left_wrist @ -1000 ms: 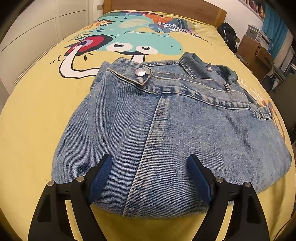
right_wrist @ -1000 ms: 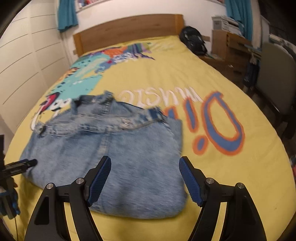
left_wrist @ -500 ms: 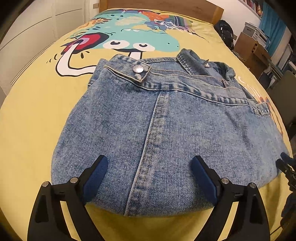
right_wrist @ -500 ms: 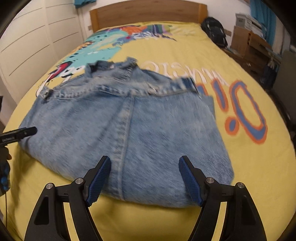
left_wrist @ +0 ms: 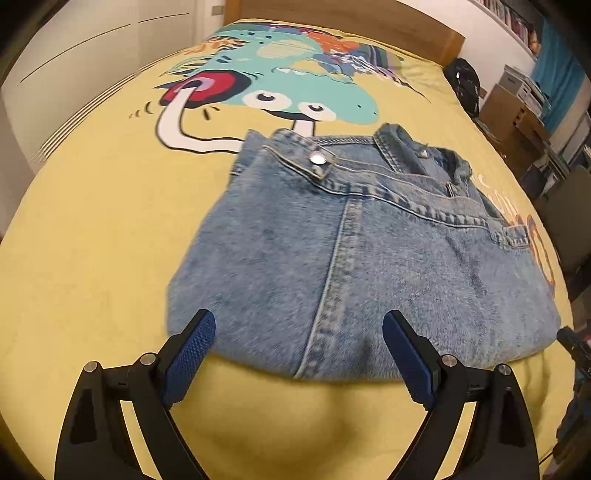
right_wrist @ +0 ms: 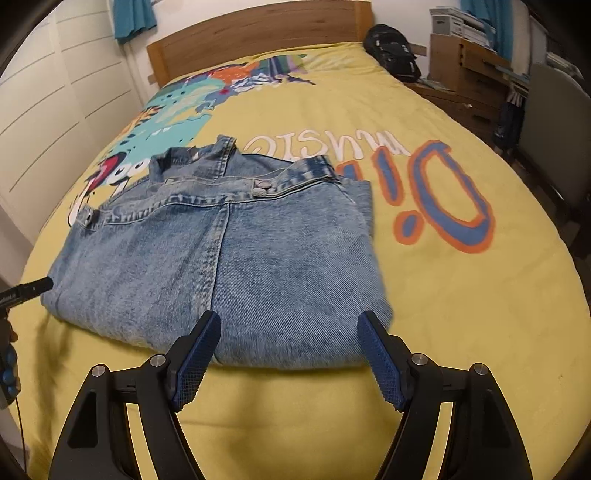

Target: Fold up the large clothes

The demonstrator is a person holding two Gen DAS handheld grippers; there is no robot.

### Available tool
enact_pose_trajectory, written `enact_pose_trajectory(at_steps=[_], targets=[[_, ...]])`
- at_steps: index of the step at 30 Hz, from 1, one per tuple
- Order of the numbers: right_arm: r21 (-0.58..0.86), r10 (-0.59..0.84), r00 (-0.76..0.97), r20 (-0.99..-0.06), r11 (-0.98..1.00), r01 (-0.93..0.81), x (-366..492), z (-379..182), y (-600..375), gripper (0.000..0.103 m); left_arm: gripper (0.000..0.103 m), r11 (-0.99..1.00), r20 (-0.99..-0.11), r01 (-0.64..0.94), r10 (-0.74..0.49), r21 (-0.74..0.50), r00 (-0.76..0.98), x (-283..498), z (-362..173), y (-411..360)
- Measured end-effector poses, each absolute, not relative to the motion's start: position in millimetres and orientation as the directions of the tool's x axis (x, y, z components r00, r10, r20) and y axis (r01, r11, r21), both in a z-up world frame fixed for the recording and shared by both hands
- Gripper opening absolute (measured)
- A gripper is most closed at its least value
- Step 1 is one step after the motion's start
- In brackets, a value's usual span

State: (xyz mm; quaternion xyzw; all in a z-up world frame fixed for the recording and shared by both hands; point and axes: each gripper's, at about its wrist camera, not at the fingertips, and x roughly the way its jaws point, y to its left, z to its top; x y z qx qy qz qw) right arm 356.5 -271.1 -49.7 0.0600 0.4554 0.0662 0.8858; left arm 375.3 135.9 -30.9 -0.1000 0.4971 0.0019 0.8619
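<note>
A folded blue denim jacket lies flat on the yellow bedspread, collar at the far side. It also shows in the right wrist view. My left gripper is open and empty, its blue pads just above the jacket's near folded edge. My right gripper is open and empty, at the near edge of the jacket toward its right corner. The tip of the left gripper shows at the jacket's left edge in the right wrist view.
The bedspread has a cartoon print and large lettering. A wooden headboard stands at the far end. A black backpack, a wooden desk and a chair stand right of the bed. White wardrobe doors are on the left.
Both grippers have drawn back toward me, so more bare bedspread shows below the jacket's near edge. The right wrist view has swung left across the jacket. The jacket has not moved.
</note>
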Motion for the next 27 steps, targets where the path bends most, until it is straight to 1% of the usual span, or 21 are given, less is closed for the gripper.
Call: enact_pose_trajectory(at_steps=[13,27], targets=[[0.225,0.187,0.598,-0.779,0.974,-0.011,316,-24,-289,0.078,0.089,0.944,-0.839,-0.164,-0.165,-0.287,0.519,338,-9,156],[0.245,0.167,0.607,-0.777,0.968,0.048,285,-19,-315,0.078,0.089,0.885,-0.824,-0.22,-0.257,-0.411,0.506,316,-27,160]])
